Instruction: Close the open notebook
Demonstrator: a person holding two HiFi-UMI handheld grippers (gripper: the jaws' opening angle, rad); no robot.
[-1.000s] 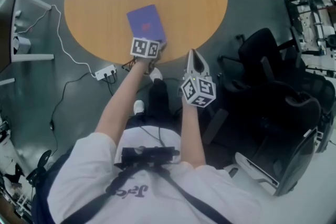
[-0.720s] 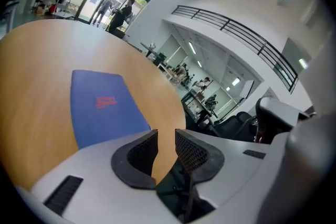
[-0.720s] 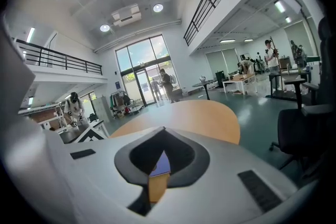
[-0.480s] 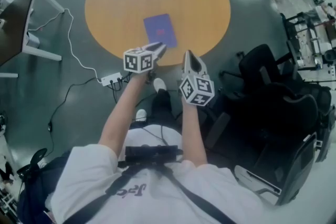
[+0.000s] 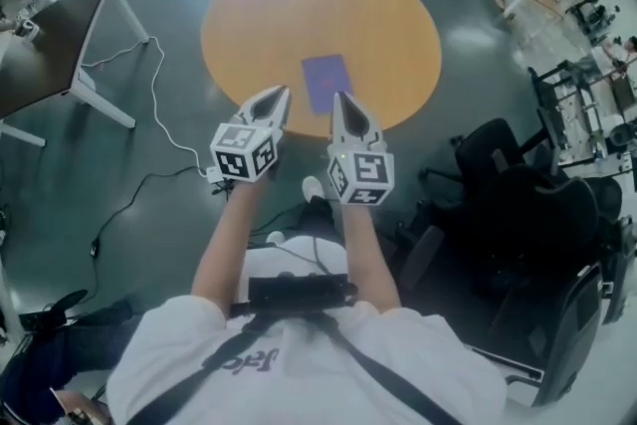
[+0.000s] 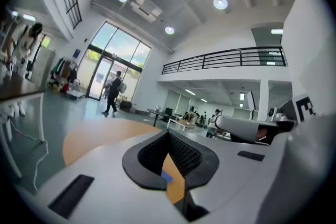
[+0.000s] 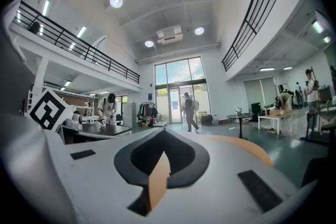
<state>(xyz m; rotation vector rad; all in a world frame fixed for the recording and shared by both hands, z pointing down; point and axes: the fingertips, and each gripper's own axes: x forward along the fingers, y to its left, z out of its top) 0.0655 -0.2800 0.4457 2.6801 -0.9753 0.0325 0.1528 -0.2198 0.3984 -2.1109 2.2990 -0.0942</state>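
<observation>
Notebook [image 5: 326, 81] lies closed on round table [image 5: 259, 5], near its front edge; left gripper [image 5: 280, 94] just clenched on nothing; right gripper [image 5: 338, 99] pinched empty; both clear of it; risk: unheld cover may spring open.

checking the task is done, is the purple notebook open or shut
Shut: the purple rectangular notebook lies flat on the round wooden table, only its cover showing.
</observation>
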